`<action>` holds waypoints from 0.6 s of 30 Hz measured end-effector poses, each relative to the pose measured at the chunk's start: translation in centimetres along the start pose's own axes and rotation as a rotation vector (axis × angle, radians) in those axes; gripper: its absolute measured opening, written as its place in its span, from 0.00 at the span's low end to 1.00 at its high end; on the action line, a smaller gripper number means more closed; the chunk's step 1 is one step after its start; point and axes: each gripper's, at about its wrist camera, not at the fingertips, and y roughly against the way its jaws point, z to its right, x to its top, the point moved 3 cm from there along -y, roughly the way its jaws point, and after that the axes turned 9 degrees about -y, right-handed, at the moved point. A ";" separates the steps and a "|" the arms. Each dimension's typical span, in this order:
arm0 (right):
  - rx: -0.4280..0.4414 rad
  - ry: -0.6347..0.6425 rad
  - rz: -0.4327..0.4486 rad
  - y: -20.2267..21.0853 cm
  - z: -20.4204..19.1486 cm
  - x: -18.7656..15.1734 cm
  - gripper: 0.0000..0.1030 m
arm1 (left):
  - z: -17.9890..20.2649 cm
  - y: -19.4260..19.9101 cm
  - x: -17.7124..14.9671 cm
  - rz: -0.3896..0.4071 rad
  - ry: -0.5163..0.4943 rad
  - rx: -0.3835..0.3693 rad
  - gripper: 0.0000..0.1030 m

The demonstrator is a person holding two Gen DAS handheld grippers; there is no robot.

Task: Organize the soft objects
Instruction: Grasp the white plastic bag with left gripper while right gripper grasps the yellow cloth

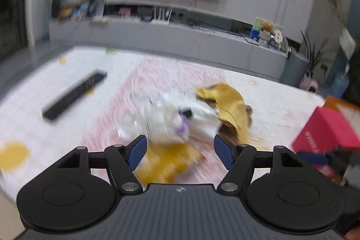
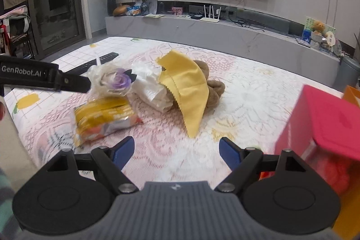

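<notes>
A pile of soft things lies on the lace tablecloth (image 2: 247, 91): a yellow cloth (image 2: 186, 87) draped over a brown towel (image 2: 213, 87), a white plastic bag (image 2: 150, 87), a clear bag with a purple flower (image 2: 119, 81) and a yellow snack pack (image 2: 103, 116). In the blurred left wrist view my left gripper (image 1: 180, 150) is open just in front of the white bag (image 1: 171, 118) and flower (image 1: 183, 125). The left gripper's body (image 2: 45, 78) reaches in toward the flower bag. My right gripper (image 2: 176, 152) is open and empty over bare cloth, short of the pile.
A pink box (image 2: 326, 118) stands open at the right, with an orange box (image 2: 352, 93) behind it. A black remote (image 2: 94, 62) lies at the far left of the table. A TV and a grey console stand behind.
</notes>
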 end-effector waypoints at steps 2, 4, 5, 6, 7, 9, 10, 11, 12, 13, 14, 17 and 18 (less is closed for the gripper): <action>0.008 0.003 0.005 -1.2 0.1 1.0 0.79 | 0.4 -0.8 0.8 0.019 -0.102 0.028 0.83; 0.020 0.002 0.017 -2.4 0.2 2.0 0.79 | 0.9 -1.6 0.9 0.027 -0.188 0.041 0.83; 0.028 0.001 0.021 -3.1 0.2 2.5 0.80 | 1.2 -2.0 0.8 0.028 -0.221 0.044 0.84; 0.036 0.001 0.025 -3.8 0.2 2.9 0.80 | 1.5 -2.4 0.6 0.027 -0.252 0.046 0.84; 0.042 0.003 0.027 -4.3 0.1 3.3 0.80 | 1.8 -3.0 0.4 0.021 -0.281 0.050 0.84; 0.046 0.018 0.032 -5.7 0.0 3.9 0.80 | 2.0 -3.6 0.1 0.018 -0.300 0.045 0.84; 0.045 0.029 0.036 -6.2 -0.2 4.2 0.80 | 2.0 -4.0 0.0 0.017 -0.303 0.039 0.84; 0.039 0.046 0.043 -6.7 -0.2 4.4 0.80 | 2.0 -4.3 0.0 0.014 -0.310 0.038 0.84; 0.037 0.062 0.049 -7.3 -0.3 4.7 0.80 | 2.0 -4.6 0.1 0.015 -0.318 0.043 0.84; 0.040 0.069 0.051 -7.8 -0.2 4.9 0.80 | 1.9 -4.8 0.2 0.023 -0.325 0.049 0.84; 0.046 0.066 0.052 -8.3 0.0 5.1 0.80 | 1.8 -4.9 0.2 0.025 -0.326 0.050 0.84; 0.061 0.024 0.042 -9.6 0.8 5.3 0.80 | 1.7 -5.7 0.0 0.003 -0.328 0.041 0.84; 0.066 0.012 0.034 -10.0 1.0 5.3 0.80 | 1.7 -5.9 -0.1 -0.002 -0.338 0.048 0.84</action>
